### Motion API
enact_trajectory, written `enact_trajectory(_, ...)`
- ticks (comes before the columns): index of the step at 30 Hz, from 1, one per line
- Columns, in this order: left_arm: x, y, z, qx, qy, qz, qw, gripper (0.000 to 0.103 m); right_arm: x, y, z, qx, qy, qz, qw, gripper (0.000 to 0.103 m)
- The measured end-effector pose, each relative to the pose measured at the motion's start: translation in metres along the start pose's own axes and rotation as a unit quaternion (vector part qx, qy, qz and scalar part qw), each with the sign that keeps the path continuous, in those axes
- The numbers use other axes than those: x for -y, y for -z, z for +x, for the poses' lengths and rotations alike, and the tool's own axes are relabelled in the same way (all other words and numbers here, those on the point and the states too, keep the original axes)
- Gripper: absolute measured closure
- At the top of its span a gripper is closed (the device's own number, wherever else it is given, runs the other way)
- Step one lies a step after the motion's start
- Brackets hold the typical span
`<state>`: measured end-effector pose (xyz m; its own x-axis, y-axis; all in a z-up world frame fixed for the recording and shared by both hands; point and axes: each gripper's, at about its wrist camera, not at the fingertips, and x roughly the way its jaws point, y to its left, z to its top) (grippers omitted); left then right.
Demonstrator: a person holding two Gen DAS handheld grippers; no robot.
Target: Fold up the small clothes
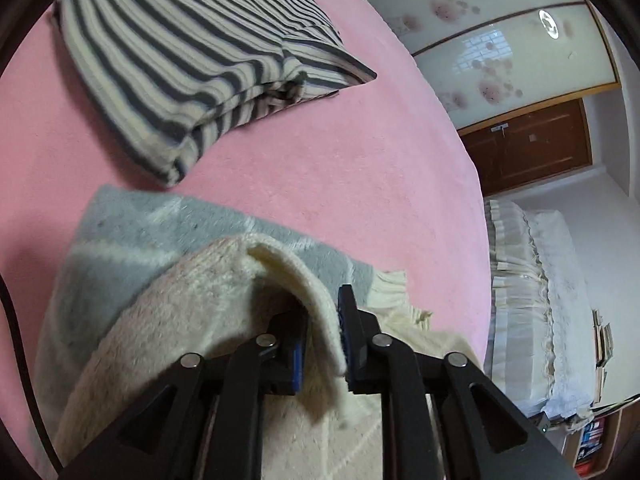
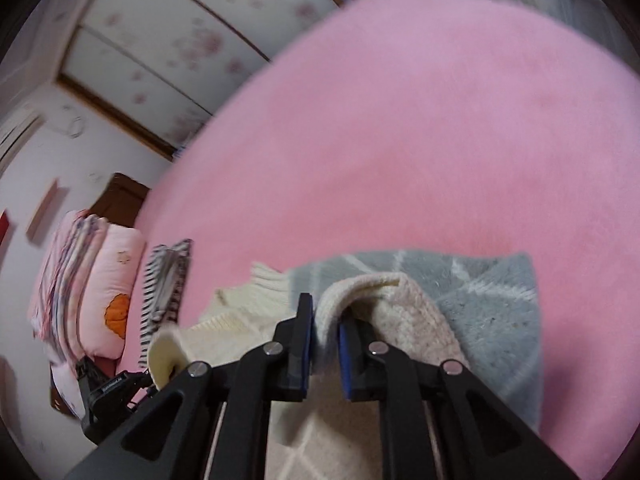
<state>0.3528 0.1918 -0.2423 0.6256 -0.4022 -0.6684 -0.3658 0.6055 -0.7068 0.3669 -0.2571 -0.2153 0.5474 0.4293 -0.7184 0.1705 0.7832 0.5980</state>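
A small grey and cream knit garment [image 1: 192, 280] lies on the pink bed cover [image 1: 340, 168]. My left gripper [image 1: 322, 320] is shut on a raised cream fold of it, lifted off the grey part. In the right wrist view my right gripper [image 2: 325, 320] is shut on another cream fold of the same garment [image 2: 480, 300], also held up. The left gripper's body [image 2: 108, 396] shows at the lower left of that view, holding a cream edge. A folded black and cream striped garment [image 1: 200, 60] lies further back on the bed; it also shows in the right wrist view [image 2: 164, 292].
The pink bed cover's edge [image 1: 476, 240] drops off to the right in the left wrist view. Beyond it stand a white frilled bed [image 1: 536, 300], a brown door [image 1: 528, 148] and floral sliding panels [image 1: 480, 40]. Pink pillows and folded bedding [image 2: 84, 280] are stacked at the left of the right wrist view.
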Motion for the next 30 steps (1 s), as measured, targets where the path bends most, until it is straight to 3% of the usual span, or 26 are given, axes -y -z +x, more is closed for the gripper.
enact_trajectory(5, 0.017, -0.007, 0.008, -0.003, -0.007, 0.019, 0.9998, 0.076, 0.004, -0.008, 0.012, -0.017, 0.009, 0.015, 1.000, 0.085)
enact_trajectory(7, 0.020, -0.012, 0.005, 0.002, 0.007, 0.008, 0.9999, 0.064, 0.005, -0.013, 0.013, -0.025, -0.002, 0.030, 0.999, 0.083)
enact_trajectory(9, 0.019, -0.018, -0.009, 0.030, 0.016, -0.005, 0.9994, 0.046, 0.010, -0.016, 0.008, -0.021, -0.034, 0.055, 0.998, 0.078)
enact_trajectory(10, 0.018, -0.022, -0.016, 0.046, 0.016, -0.007, 0.9988, 0.043, 0.012, -0.017, 0.005, -0.017, -0.045, 0.064, 0.997, 0.071)
enact_trajectory(13, 0.023, -0.028, -0.033, 0.067, 0.007, 0.000, 0.9977, 0.042, 0.013, -0.022, -0.012, 0.019, -0.037, 0.060, 0.997, 0.056)
enact_trajectory(23, 0.052, -0.036, -0.065, 0.072, -0.052, 0.089, 0.9921, 0.041, -0.017, -0.030, -0.050, 0.051, 0.020, -0.021, 0.998, 0.055)
enact_trajectory(26, 0.064, -0.033, -0.074, 0.064, -0.073, 0.126, 0.9872, 0.039, -0.033, -0.027, -0.059, 0.054, 0.042, -0.058, 0.996, 0.055)
enact_trajectory(28, 0.069, -0.026, -0.078, 0.056, -0.088, 0.153, 0.9827, 0.033, -0.047, -0.023, -0.064, 0.056, 0.060, -0.086, 0.993, 0.055)
enact_trajectory(30, 0.076, -0.017, -0.083, 0.046, -0.110, 0.193, 0.9739, 0.029, -0.055, -0.019, -0.070, 0.055, 0.077, -0.113, 0.989, 0.055)
